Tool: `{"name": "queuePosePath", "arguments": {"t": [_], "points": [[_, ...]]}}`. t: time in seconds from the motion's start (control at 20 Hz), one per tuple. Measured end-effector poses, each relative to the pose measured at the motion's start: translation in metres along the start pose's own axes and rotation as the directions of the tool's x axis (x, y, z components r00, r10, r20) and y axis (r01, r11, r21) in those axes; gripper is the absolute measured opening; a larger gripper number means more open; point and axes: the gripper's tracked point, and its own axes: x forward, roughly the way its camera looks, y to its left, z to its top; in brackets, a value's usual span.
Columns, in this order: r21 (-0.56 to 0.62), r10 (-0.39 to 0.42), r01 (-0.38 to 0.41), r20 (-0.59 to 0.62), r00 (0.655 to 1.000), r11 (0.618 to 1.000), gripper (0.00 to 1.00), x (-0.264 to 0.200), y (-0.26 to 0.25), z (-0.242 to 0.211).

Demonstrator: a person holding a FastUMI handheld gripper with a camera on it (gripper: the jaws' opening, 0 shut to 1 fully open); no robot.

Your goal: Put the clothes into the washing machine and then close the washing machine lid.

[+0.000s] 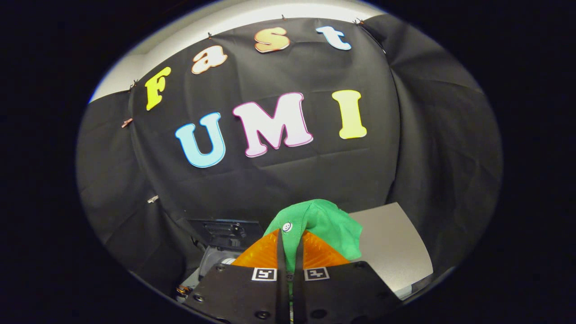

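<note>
Pinching a green garment (326,225) between nearly closed fingers, our gripper (290,240) has it lifted; we see the cloth bunch over the fingertips and hang off to the right, a white button on it. Below and left we see a dark machine (222,234) with a grey part, and to the right a pale grey panel (391,243) tilted behind the garment.

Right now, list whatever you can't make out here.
- Washing machine, gripper view: the claw and the green garment cover most of it, so whether the lid is open cannot be told.
- Green garment: pinched between the shut fingers; its lower part hangs behind the claw body.
- Grey surface: the garment hides its near side, and what it belongs to cannot be told.
</note>
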Motion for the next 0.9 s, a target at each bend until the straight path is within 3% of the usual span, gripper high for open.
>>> {"name": "queuePosePath", "arguments": {"t": [0.35, 0.65, 0.9], "points": [[-0.055, 0.136, -0.135, 0.012, 0.991, 0.989, 0.07, -0.026, 0.112, 0.015], [-0.08, 0.222, -0.223, -0.027, 0.975, 0.971, 0.07, -0.019, 0.204, -0.012], [-0.065, 0.286, -0.292, -0.09, 0.954, 0.954, 0.07, 0.013, 0.269, -0.059]]}}
